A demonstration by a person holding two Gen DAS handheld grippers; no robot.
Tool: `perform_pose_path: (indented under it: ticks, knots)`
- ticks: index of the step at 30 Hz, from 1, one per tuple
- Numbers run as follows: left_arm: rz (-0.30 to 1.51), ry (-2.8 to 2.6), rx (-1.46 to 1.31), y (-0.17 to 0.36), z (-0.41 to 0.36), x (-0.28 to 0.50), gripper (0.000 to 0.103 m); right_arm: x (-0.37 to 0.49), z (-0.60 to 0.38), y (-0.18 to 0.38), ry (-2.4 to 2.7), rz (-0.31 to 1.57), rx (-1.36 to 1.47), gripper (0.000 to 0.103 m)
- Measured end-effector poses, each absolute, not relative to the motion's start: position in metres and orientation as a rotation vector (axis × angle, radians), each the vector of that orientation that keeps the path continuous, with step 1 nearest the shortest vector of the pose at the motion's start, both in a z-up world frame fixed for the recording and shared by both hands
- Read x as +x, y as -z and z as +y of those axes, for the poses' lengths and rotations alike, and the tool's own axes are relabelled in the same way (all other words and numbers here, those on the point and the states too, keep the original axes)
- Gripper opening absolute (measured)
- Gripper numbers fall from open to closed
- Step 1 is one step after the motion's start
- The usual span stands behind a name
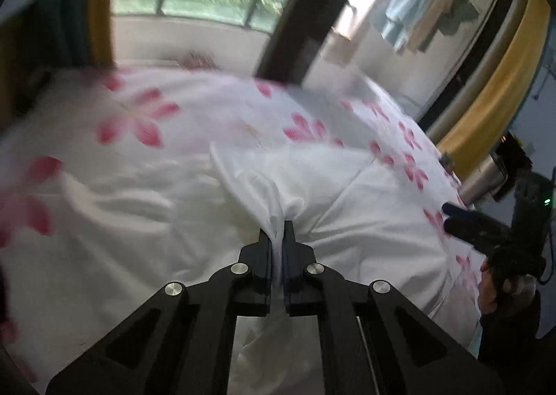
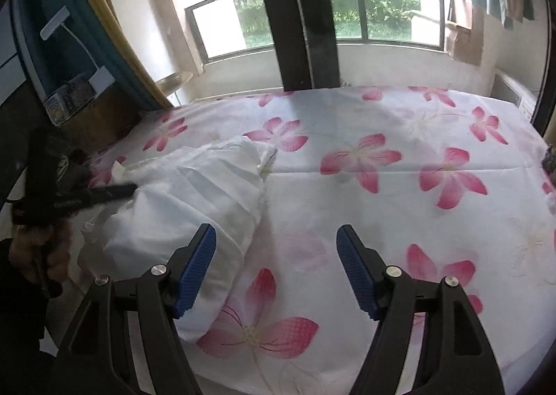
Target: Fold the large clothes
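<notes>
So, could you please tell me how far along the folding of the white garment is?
Early stage. Nothing looks folded yet: the white garment lies bunched and creased on the floral bedsheet. In hand: the left gripper has its jaws shut on a gathered bunch of it. The right gripper hangs open above the sheet, holding nothing. Spreading flat and every fold remain.

- Motion blur smears the pink-flowered white bedsheet [image 1: 132, 120] across the left wrist view's left half.
- The crumpled white cloth garment [image 1: 278, 186] vanishes between the left gripper [image 1: 277, 235] fingers; its lower folds run off the bottom edge.
</notes>
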State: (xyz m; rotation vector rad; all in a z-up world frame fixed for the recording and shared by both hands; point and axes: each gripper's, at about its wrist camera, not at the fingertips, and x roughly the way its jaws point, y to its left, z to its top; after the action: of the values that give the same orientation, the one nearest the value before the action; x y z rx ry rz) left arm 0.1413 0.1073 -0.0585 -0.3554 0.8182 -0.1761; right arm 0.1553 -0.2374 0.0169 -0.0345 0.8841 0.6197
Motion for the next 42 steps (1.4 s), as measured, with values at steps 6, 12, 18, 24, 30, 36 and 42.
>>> perform_pose_path:
  ticks: [6,12,18,24,30,36,42]
  knots:
    - [0.774,0.059,-0.364,0.038,0.134,0.098,0.005,0.159,-0.196,-0.005,-0.697,0.893,-0.085,0.072]
    - [0.874,-0.046,-0.405,0.08,0.16,0.083,0.005,0.164,-0.157,0.023,-0.713,0.95,-0.151,0.072]
    - [0.903,-0.048,-0.414,0.083,0.165,0.083,0.006,0.16,-0.14,0.028,-0.714,0.933,-0.199,0.073]
    - [0.834,-0.044,-0.367,0.058,0.153,0.086,0.041,0.155,-0.145,0.017,-0.681,0.902,-0.211,0.073]
    - [0.866,-0.018,-0.398,0.072,0.135,0.086,0.043,0.147,-0.159,0.008,-0.69,0.907,-0.182,0.073]
    - [0.898,-0.065,-0.431,0.094,0.14,0.064,0.043,0.137,-0.166,0.019,-0.686,0.93,-0.214,0.078]
    - [0.91,-0.125,-0.399,0.091,0.142,0.048,0.043,0.132,-0.172,0.025,-0.685,0.926,-0.21,0.085]
